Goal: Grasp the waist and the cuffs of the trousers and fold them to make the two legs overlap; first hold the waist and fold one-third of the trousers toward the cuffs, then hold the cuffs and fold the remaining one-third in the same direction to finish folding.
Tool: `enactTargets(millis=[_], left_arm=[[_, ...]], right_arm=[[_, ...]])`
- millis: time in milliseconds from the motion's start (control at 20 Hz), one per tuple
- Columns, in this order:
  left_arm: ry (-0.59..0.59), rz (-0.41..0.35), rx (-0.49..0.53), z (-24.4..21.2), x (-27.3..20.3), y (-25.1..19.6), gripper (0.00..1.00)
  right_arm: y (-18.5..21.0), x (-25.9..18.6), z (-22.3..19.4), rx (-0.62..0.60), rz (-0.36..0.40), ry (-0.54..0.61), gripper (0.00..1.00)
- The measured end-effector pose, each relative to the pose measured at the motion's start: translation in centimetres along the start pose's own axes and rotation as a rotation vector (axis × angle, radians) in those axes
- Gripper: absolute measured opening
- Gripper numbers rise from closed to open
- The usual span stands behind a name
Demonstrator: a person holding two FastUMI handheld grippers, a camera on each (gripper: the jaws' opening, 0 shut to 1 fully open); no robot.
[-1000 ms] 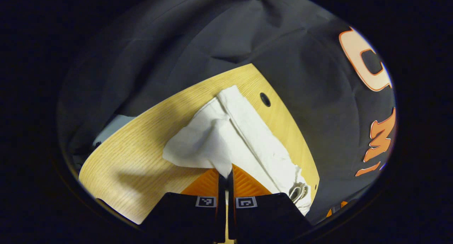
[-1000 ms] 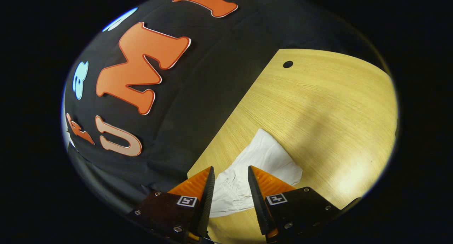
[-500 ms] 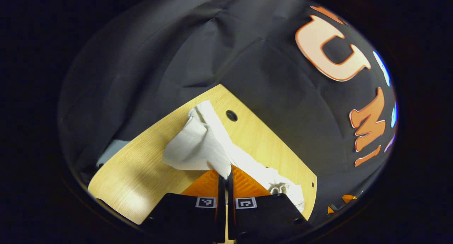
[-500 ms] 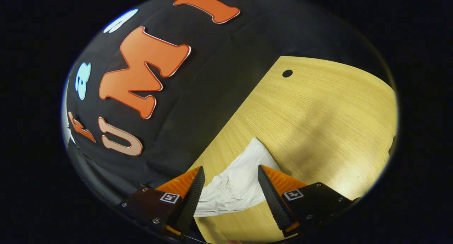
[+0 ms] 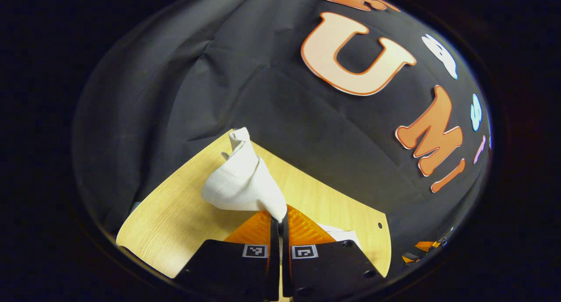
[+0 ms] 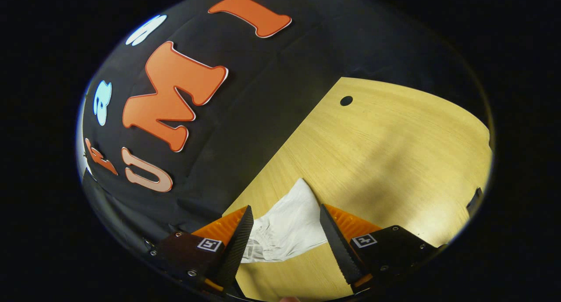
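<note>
White trousers (image 5: 243, 179) hang bunched from my left gripper (image 5: 280, 219), which is shut on a fold of the cloth and holds it above the wooden table (image 5: 175, 214). More of the white cloth shows at the table's edge beside that gripper. In the right gripper view, another part of the trousers (image 6: 285, 229) lies crumpled on the table (image 6: 385, 153). My right gripper (image 6: 285, 225) stands open over it, one finger on each side of the cloth, without pressing on it.
The table has a small round hole (image 6: 346, 101) near its far edge. Black cloth walls stand close behind the table on two sides. A dark object (image 6: 475, 199) sits at the table's right edge in the right gripper view.
My left gripper has lifted and swung with the cloth, so the trousers now bunch up into a cone instead of lying stretched out. The right gripper opened a little wider over the cloth.
</note>
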State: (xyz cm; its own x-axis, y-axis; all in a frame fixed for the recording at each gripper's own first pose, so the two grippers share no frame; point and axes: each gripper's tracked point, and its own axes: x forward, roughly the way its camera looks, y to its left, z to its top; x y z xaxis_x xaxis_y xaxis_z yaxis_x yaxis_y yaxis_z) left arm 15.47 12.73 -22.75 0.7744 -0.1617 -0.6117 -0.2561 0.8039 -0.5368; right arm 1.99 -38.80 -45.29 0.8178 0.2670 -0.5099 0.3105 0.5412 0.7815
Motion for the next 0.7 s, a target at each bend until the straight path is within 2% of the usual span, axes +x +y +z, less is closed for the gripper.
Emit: enactTargets(millis=[350,700], left_arm=[[-0.014,-0.053,0.099,-0.3,0.7,-9.0,0.06],[-0.003,-0.101,0.142,-2.7,1.8,-16.7,0.06]], right_arm=[[-2.6,-1.9,2.1,-0.012,-0.008,-0.016,0.92],[-5.7,-3.5,4.5,0.005,-0.007,-0.019,0.92]])
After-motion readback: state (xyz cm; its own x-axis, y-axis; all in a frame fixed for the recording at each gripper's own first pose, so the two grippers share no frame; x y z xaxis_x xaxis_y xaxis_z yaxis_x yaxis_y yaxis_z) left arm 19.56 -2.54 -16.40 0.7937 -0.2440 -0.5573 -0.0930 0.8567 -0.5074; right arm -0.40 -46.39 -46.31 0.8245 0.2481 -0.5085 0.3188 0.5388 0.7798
